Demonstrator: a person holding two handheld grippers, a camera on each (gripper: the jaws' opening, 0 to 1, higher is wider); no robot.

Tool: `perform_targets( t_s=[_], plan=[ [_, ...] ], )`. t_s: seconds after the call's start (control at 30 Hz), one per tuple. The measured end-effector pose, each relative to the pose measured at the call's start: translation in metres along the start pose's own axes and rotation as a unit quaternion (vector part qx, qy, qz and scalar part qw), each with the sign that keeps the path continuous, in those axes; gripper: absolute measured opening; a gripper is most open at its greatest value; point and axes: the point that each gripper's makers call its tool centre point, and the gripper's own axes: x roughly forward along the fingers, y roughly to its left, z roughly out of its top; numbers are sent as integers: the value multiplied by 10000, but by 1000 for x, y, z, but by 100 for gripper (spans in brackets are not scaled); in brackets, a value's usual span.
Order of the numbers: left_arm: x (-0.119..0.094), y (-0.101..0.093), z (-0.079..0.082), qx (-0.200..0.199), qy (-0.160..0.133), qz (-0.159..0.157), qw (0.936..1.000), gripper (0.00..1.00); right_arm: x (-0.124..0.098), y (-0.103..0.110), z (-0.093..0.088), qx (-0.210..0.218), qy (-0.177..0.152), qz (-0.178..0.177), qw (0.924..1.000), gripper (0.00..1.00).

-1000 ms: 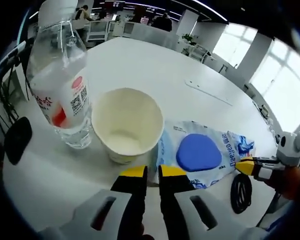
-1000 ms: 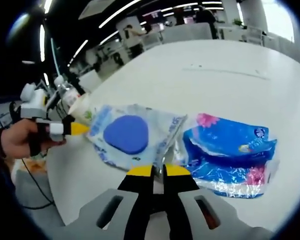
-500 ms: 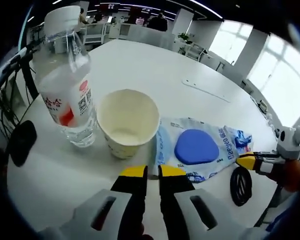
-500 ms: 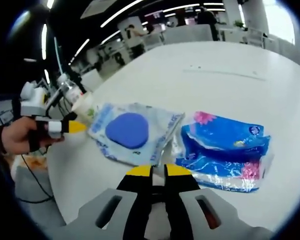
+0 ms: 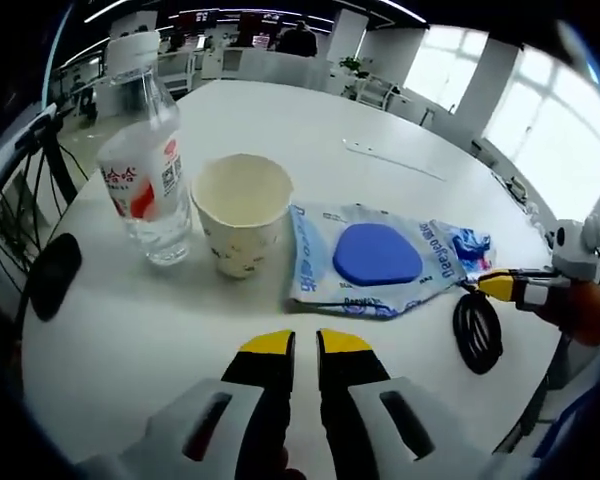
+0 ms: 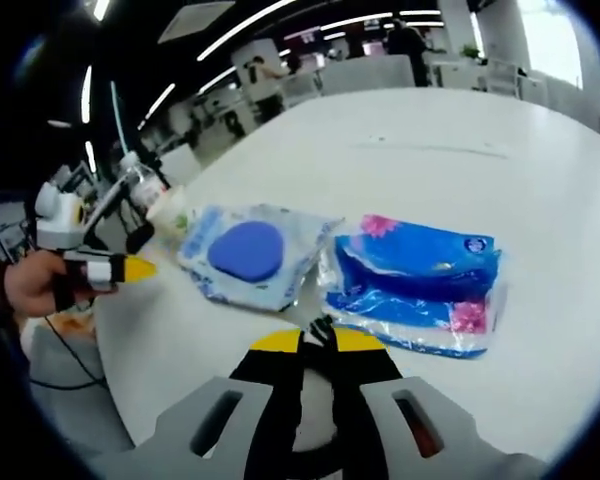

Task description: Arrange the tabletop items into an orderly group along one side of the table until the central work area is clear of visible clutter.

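A clear water bottle [image 5: 145, 170] with a red and white label stands at the table's left edge, and an empty paper cup [image 5: 242, 212] stands close beside it. To the right lies a flat wet-wipe pack [image 5: 375, 258] with a blue lid, and a blue tissue pack [image 5: 467, 243] peeks out behind it. My left gripper [image 5: 305, 345] hovers shut over bare table in front of the cup. My right gripper [image 5: 495, 285] comes in from the right, shut, above a black cable coil [image 5: 477, 332]. In the right gripper view, that gripper [image 6: 318, 340] sits just short of the wipe pack [image 6: 248, 252] and tissue pack [image 6: 415, 285]; the left gripper [image 6: 130, 268] is at far left.
The white table [image 5: 280, 120] stretches far beyond the items, with a thin seam [image 5: 395, 160] across it. A black oval object [image 5: 52, 275] and dark cables hang off the left edge. Desks and people are far behind.
Both cameras have pulled back, so the bottle, cup and packs look smaller and farther off. The right gripper's tips have come away from the packs' near edges.
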Motion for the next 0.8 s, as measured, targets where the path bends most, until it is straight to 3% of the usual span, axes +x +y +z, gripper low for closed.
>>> perform_targets(
  t_s=[0.47, 0.8],
  plan=[
    [-8, -32, -8, 348, -39, -263, 9990, 6, -32, -25, -20, 156, -95, -233, 9996, 8],
    [-3, -53, -26, 444, 78, -442, 9980, 7, -45, -51, -23, 369, -175, -476, 9980, 8]
  ],
)
